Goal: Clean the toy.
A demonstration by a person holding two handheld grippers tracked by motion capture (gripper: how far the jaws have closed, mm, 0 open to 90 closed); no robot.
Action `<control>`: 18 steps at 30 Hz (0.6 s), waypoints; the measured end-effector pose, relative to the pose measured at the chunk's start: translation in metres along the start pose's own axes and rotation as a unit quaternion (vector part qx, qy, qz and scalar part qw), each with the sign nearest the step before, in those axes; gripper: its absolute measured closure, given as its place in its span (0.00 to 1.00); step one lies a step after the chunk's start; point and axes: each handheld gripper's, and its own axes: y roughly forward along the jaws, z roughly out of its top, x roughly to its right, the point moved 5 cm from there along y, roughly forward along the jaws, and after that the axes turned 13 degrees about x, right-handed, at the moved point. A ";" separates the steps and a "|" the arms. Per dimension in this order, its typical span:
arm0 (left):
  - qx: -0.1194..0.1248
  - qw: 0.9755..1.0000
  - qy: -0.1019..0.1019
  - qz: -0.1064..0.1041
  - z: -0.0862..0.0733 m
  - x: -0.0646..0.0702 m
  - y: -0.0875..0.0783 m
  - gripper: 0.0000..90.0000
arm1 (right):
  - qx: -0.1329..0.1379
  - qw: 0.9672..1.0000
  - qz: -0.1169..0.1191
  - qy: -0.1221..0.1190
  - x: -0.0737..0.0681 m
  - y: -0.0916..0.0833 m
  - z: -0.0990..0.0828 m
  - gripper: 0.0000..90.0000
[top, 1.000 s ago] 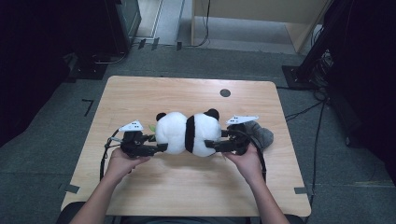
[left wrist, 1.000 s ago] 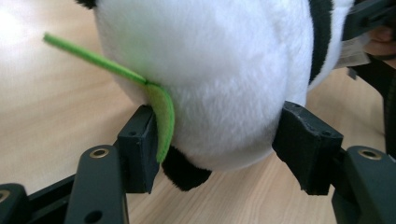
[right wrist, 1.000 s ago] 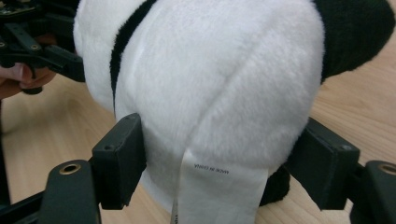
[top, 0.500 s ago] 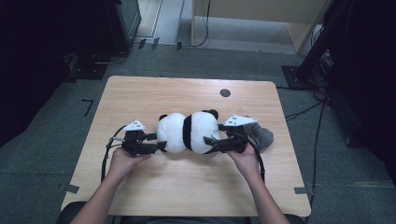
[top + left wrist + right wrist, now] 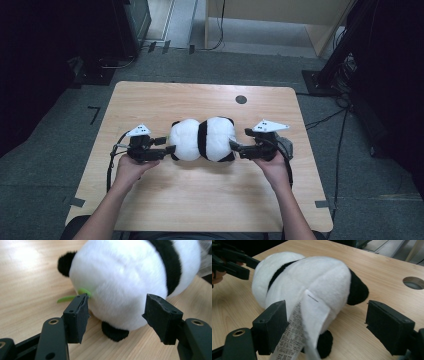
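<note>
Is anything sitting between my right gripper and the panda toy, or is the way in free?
Only the toy's own white label hangs in front, draped against one jaw of the right gripper. The jaws have just been opening and stand wide, short of the plush panda. Nothing else lies between them on the table.

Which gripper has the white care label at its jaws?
The right gripper: the printed white fabric label of the black-and-white plush panda hangs by its pad. The left gripper faces the end with a green tag.

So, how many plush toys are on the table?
1: a panda plush lies mid-table between the left gripper and the right gripper. No other toy is visible.
</note>
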 end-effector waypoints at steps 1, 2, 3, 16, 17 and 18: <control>0.002 1.000 0.001 -0.002 0.002 0.000 0.000 0.40 | -0.002 1.000 -0.002 -0.001 0.003 -0.002 -0.001 0.20; 0.002 1.000 0.002 -0.004 0.004 0.001 0.000 0.39 | -0.006 1.000 -0.007 -0.002 0.005 -0.005 -0.001 0.20; 0.001 1.000 0.005 -0.003 0.005 0.000 0.001 0.39 | -0.006 1.000 -0.013 -0.005 0.008 -0.006 -0.002 0.21; 0.016 0.999 0.045 -0.026 0.029 0.003 0.018 0.38 | 0.003 0.996 -0.093 0.005 0.053 -0.033 -0.017 0.26; 0.016 0.998 0.045 -0.029 0.031 0.003 0.021 0.38 | 0.002 0.995 -0.100 0.006 0.056 -0.035 -0.018 0.26; 0.018 0.998 0.047 -0.030 0.032 0.002 0.023 0.38 | 0.002 0.994 -0.106 0.008 0.060 -0.036 -0.019 0.26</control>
